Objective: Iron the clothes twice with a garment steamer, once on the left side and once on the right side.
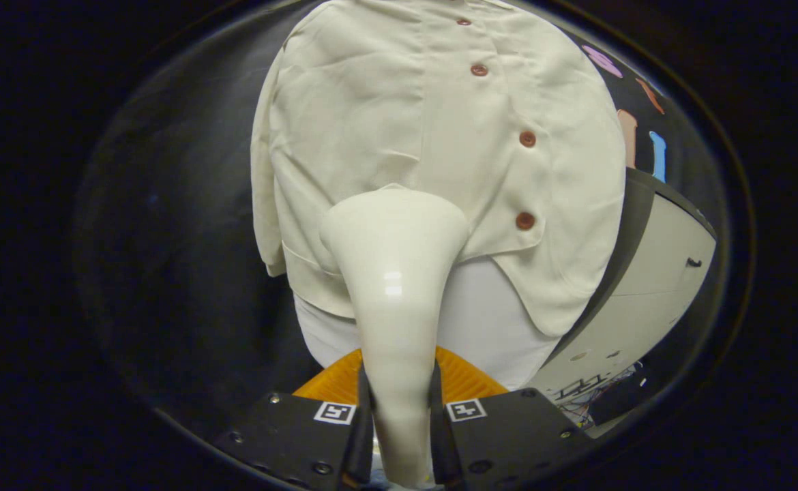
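A cream button-up shirt point(399, 129) with dark red buttons point(526, 139) hangs in front of me over a white layer point(488, 320) that shows below its hem. A glossy white garment steamer point(393, 286) rises from between my fingers, its wide head point(393, 221) against the shirt's lower part, left of the button line. My gripper point(399, 409) is shut on the steamer's handle, one finger pressing on each side of it.
The booth's black cloth wall point(181, 239) lies behind and to the left of the shirt. To the right stands a pale panel point(651, 286) with a dark edge, and some wires point(603, 395) lie near its foot.
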Demonstrator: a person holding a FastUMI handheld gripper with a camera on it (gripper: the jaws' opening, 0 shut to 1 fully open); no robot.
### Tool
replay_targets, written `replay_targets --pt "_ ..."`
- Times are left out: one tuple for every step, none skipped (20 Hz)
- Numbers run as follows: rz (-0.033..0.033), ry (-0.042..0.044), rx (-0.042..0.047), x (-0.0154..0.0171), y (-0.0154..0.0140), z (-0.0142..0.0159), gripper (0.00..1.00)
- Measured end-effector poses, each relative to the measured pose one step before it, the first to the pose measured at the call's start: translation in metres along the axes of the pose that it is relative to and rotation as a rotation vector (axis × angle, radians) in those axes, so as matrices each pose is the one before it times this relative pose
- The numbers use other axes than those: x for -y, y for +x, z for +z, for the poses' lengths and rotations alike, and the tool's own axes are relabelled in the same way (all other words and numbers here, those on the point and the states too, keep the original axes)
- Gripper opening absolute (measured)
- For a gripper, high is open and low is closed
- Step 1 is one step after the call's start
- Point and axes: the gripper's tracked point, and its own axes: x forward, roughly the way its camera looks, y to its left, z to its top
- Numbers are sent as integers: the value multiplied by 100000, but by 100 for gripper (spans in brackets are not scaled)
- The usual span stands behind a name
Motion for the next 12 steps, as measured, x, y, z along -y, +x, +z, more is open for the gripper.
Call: replay_targets --pt "96 603 -536 -6 -28 -251 34" --pt "189 304 -344 64 -72 -157 34" --pt "27 -232 -646 48 -111 -259 34" --pt "131 -346 -70 27 -128 -152 34" --pt "114 -541 -157 -58 -161 -147 34" --pt "179 -565 140 -18 -95 -49 34" --pt "220 -548 84 -13 -402 -75 34" --pt "229 -452 -111 -97 -492 -21 34" --pt "608 -132 19 -109 -604 65 34" --pt "770 -205 790 -118 -652 273 34" --pt "497 -242 1041 -63 -806 488 34" --pt "690 -111 1743 -22 -937 641 34"
